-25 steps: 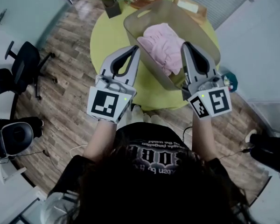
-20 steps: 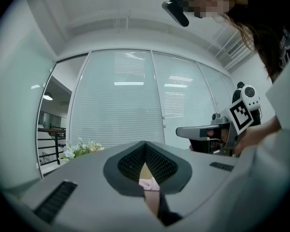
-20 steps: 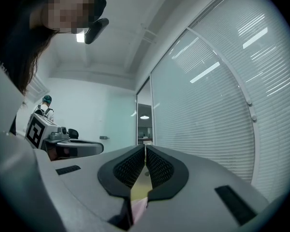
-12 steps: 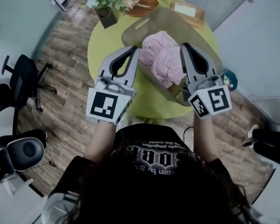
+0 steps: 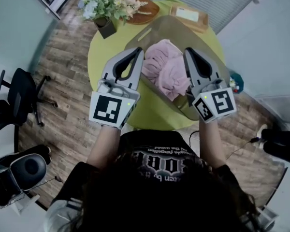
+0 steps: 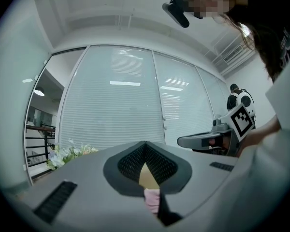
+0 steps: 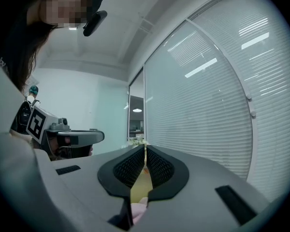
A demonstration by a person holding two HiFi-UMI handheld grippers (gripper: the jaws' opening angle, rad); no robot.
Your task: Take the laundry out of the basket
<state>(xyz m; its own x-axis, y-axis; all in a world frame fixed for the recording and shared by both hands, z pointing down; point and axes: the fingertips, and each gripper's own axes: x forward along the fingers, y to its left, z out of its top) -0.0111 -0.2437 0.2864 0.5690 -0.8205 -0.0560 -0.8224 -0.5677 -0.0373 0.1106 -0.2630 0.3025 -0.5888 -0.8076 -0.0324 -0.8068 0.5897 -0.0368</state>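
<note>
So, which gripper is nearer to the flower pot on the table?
Left. The left gripper is on the same side of the pink laundry as the flower pot; the right gripper is on the other side, farther away.

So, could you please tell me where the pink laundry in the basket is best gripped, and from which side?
Probably the raised, bunched folds at the top of the pink laundry, coming down from above. The basket walls it in on every side but is open on top, and the crumpled cloth offers ridges to pinch.
</note>
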